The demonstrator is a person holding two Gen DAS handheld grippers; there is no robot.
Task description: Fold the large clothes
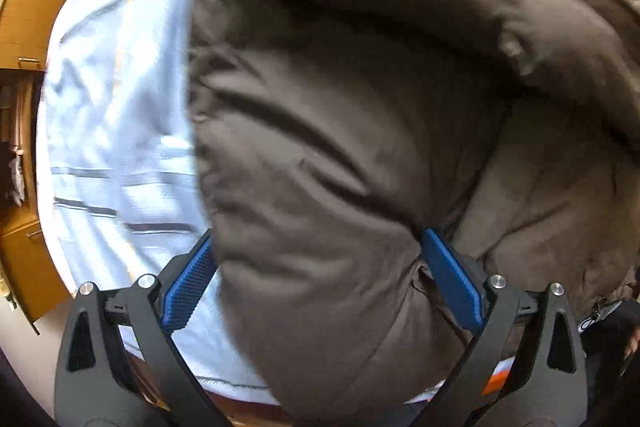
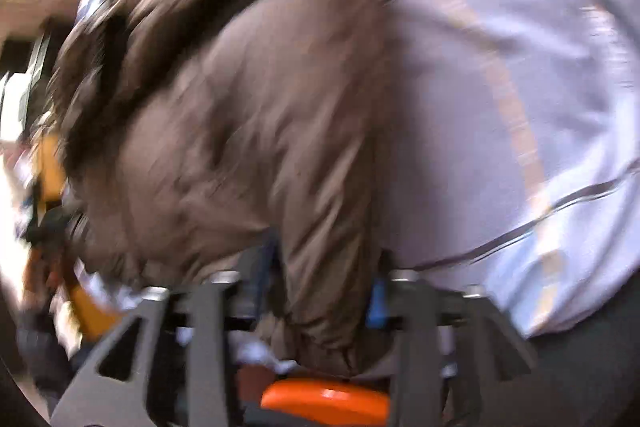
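A puffy brown jacket [image 1: 340, 87] lies on a pale blue striped sheet [image 1: 116, 115]. In the left wrist view my left gripper [image 1: 316, 247] has its blue-padded fingers wide apart, with a thick fold of the jacket bulging between them; the pads touch its sides. In the right wrist view, which is badly blurred, my right gripper [image 2: 320, 291] has its fingers closer together around a bunched strip of the same jacket [image 2: 248, 99]. The fingertips are hidden by fabric.
Wooden cabinets [image 1: 24, 23] stand at the left past the sheet's edge. The sheet [image 2: 520, 87] fills the right of the right wrist view. An orange object [image 2: 324, 399] shows under the right gripper. Blurred orange and dark shapes [image 2: 52, 187] are at its left.
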